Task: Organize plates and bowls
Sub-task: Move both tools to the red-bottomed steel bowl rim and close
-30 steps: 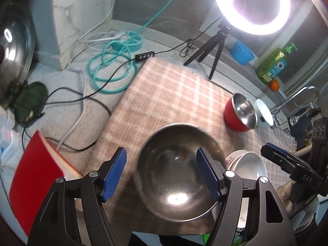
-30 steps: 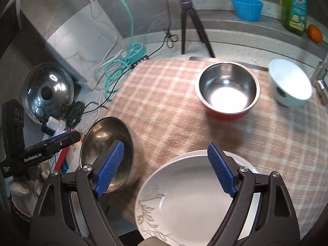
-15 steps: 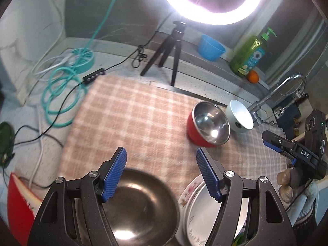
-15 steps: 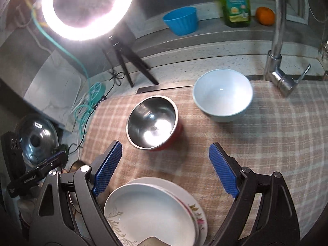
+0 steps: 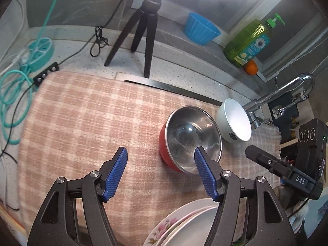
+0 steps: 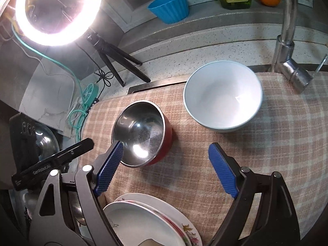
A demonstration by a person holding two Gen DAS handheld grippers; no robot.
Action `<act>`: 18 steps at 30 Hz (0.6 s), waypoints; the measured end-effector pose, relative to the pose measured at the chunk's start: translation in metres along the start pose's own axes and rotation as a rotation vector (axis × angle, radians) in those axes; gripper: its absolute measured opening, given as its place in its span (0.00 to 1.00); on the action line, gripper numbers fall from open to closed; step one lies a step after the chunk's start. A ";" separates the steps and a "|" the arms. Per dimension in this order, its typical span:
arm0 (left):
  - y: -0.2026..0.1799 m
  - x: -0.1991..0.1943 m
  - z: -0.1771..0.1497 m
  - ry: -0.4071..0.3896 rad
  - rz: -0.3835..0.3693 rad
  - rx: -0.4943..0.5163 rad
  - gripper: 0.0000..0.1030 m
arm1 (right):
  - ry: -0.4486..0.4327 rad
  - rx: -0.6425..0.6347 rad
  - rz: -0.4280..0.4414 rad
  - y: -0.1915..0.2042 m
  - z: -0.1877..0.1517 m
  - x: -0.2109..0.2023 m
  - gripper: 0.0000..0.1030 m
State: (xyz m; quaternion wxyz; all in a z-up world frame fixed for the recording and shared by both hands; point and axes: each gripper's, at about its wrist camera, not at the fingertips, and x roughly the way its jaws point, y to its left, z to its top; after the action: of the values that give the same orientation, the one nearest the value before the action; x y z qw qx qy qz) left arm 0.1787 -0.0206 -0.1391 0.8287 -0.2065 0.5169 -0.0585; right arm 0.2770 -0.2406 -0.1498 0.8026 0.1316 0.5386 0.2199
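Both jaws closing on nothing: left hand-held gripper and right hand-held gripper hover over the checked woven cloth. Round steel-lined red bowl sits beside the smooth white bowl; stacked floral plates lie nearest.

The stacked plates run off both pictures' bottom edges.

Your dishes on the checked cloth: two bowls, one plate stack.
You have a red bowl with steel lining upright mid-cloth, a white bowl upright just beside it toward the faucet, apart, and stacked white plates, the lower floral-rimmed, at the near edge.
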 end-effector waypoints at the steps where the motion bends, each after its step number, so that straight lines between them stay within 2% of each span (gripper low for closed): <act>1: -0.001 0.004 0.001 0.008 0.002 0.004 0.59 | 0.009 -0.005 0.001 0.001 0.001 0.004 0.77; 5: -0.005 0.013 0.005 0.023 0.008 0.021 0.54 | 0.038 0.003 0.013 0.001 0.003 0.018 0.71; 6: -0.006 0.015 0.006 0.025 0.011 0.024 0.53 | 0.048 0.006 0.016 0.000 0.004 0.022 0.65; 8: -0.007 0.019 0.009 0.031 0.012 0.026 0.52 | 0.068 0.009 0.016 0.000 0.007 0.031 0.60; 10: -0.007 0.023 0.011 0.039 0.009 0.025 0.41 | 0.080 0.008 0.017 0.000 0.009 0.038 0.56; 15: -0.005 0.033 0.015 0.061 0.014 0.027 0.37 | 0.105 0.004 0.018 0.001 0.013 0.051 0.45; 18: -0.005 0.038 0.016 0.077 0.011 0.032 0.30 | 0.123 0.005 0.017 0.000 0.014 0.059 0.36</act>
State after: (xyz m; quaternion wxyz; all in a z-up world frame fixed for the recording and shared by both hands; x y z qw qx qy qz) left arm 0.2104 -0.0327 -0.1624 0.8119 -0.1880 0.5483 -0.0703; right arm 0.3092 -0.2106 -0.1917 0.7659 0.1246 0.5862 0.2330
